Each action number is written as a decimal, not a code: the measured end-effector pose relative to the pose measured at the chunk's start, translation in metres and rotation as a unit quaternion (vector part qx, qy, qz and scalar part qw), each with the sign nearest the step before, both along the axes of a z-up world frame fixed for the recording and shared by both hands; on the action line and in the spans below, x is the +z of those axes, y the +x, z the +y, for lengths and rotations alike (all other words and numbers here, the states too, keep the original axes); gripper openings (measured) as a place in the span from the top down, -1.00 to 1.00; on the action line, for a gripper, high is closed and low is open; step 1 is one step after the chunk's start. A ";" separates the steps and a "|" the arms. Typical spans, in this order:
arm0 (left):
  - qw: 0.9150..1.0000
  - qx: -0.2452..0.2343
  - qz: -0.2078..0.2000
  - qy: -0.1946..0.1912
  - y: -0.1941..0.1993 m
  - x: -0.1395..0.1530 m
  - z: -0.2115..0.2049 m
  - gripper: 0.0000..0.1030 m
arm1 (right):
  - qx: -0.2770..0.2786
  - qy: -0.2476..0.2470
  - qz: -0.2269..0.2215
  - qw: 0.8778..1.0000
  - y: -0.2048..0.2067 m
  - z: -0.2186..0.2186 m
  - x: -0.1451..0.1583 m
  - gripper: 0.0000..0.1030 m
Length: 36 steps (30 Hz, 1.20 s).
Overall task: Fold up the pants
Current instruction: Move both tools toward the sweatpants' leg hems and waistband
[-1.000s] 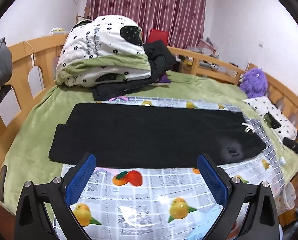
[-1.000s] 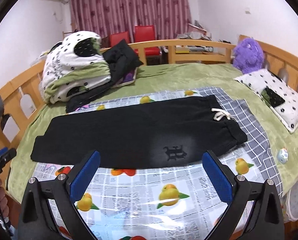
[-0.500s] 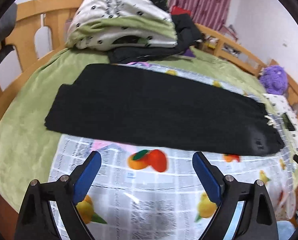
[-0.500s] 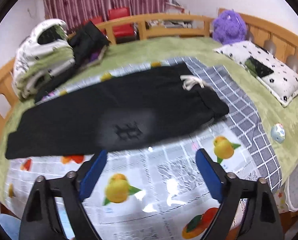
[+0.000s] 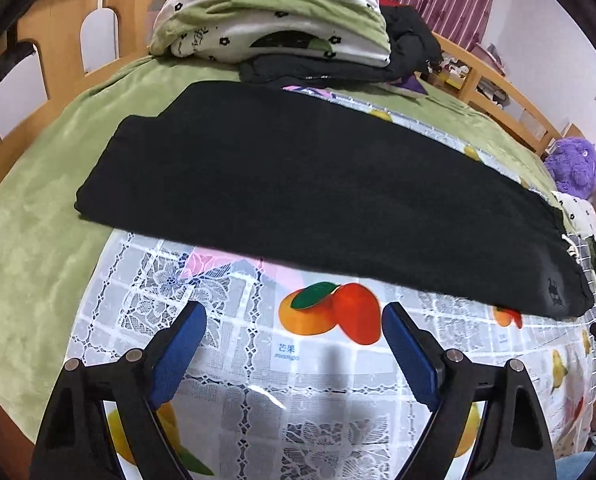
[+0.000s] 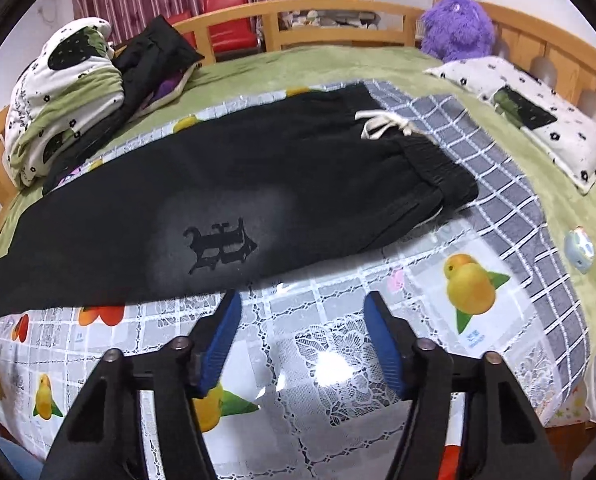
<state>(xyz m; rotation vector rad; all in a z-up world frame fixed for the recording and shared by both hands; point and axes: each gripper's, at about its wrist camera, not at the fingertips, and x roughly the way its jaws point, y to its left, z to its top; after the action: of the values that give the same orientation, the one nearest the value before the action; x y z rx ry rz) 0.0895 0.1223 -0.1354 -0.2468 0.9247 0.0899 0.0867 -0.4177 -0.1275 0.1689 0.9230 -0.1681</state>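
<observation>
Black pants (image 5: pixel 317 188) lie flat, folded lengthwise, across a fruit-print plastic cloth (image 5: pixel 258 360) on the bed. The leg cuffs are at the left, the waistband with a white drawstring (image 6: pixel 381 124) at the right. A black logo (image 6: pixel 218 246) shows near the front edge. My left gripper (image 5: pixel 294 320) is open and empty, just short of the pants' near edge at the leg end. My right gripper (image 6: pixel 301 300) is open and empty, close to the near edge beside the logo.
A folded flowered quilt (image 5: pixel 274 12) and dark clothes (image 6: pixel 154 56) are piled behind the pants. A purple plush toy (image 6: pixel 457 28) and a flowered pillow (image 6: pixel 537 120) lie at the right. A wooden bed rail (image 6: pixel 337 12) runs around the green blanket (image 5: pixel 30 240).
Both grippers have moved down and forward toward the near edge of the pants. Their jaws have narrowed somewhat but stay open.
</observation>
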 end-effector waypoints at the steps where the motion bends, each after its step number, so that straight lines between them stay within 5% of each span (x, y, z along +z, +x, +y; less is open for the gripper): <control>1: 1.000 0.000 0.003 0.001 0.001 -0.003 0.001 -0.70 | 0.001 0.002 0.004 1.000 0.001 0.000 -0.002 0.05; 8: 0.999 0.006 0.026 -0.018 0.004 -0.019 0.009 -0.41 | 0.006 0.021 0.017 1.000 0.007 0.001 -0.023 0.24; 13: 1.000 0.002 0.023 -0.006 0.006 -0.020 0.010 -0.40 | 0.001 0.033 0.016 0.999 0.012 -0.001 -0.029 0.24; 19: 0.999 0.003 -0.001 -0.050 0.006 -0.022 0.025 -0.40 | -0.018 0.038 0.001 0.999 0.018 -0.008 -0.030 0.24; 36: 0.987 0.129 -0.019 -0.099 0.040 -0.046 0.098 -0.41 | -0.050 0.149 -0.025 0.987 0.053 -0.052 -0.058 0.06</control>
<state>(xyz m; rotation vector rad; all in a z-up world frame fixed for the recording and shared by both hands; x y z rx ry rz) 0.1299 0.2202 -0.1812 -0.5511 0.8604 0.2317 0.1400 -0.4695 -0.1856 0.4952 0.8877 -0.1169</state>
